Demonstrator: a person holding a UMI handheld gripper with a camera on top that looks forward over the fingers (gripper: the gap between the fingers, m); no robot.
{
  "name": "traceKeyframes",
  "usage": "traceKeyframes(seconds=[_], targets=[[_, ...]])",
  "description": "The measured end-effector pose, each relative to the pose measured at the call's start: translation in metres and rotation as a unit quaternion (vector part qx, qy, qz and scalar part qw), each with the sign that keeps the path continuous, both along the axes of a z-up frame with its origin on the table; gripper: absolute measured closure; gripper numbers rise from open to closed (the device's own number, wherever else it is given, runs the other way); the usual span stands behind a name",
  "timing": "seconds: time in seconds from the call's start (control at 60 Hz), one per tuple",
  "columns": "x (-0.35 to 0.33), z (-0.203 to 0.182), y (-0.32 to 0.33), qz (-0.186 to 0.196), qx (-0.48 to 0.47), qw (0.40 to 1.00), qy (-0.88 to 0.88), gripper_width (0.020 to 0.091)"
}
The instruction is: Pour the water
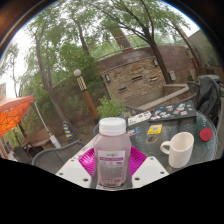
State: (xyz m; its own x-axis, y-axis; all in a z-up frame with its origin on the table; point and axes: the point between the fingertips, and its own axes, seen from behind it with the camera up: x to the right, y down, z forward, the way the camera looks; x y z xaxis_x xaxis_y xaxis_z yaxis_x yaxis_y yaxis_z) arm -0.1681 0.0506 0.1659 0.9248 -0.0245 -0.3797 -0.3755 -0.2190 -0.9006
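Bottle [112,150] upright btwn hand-held gripper [112,163] pads, gripped.

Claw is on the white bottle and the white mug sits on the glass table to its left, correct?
Not quite: the gripper view shows the white mug to the right of the white bottle, not the left. It stands on the glass table, and the claw does hold the bottle between its fingers.

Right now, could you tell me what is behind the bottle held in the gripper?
Behind the bottle, gripped by the gripper, the glass table holds a white mug. Whatever lies directly behind the bottle is hidden.
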Motion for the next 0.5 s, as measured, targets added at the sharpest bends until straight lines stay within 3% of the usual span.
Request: traceKeyframes(seconds=[0.083,0.167,0.217,0.317,0.4,0.467,0.483,0.5], targets=[[0.031,0.02,0.015,-0.019,0.006,0.983,0.184,0.0698],[0.05,0.031,0.027,-0.052,0.01,0.927,0.371,0.0698],[0.07,0.025,0.028,-0.063,0.012,0.873,0.483,0.0699],[0.095,0.022,0.029,-0.049,0.018,0.717,0.695,0.0699],[0.106,0.02,0.022,-0.045,0.04,0.631,0.773,0.07],[0.095,0.028,0.038,-0.071,0.048,0.564,0.821,0.0699],[0.115,0.035,0.019,-0.048,0.051,0.55,0.832,0.0699],[0.117,0.024,0.029,-0.053,0.054,0.543,0.836,0.0699]])
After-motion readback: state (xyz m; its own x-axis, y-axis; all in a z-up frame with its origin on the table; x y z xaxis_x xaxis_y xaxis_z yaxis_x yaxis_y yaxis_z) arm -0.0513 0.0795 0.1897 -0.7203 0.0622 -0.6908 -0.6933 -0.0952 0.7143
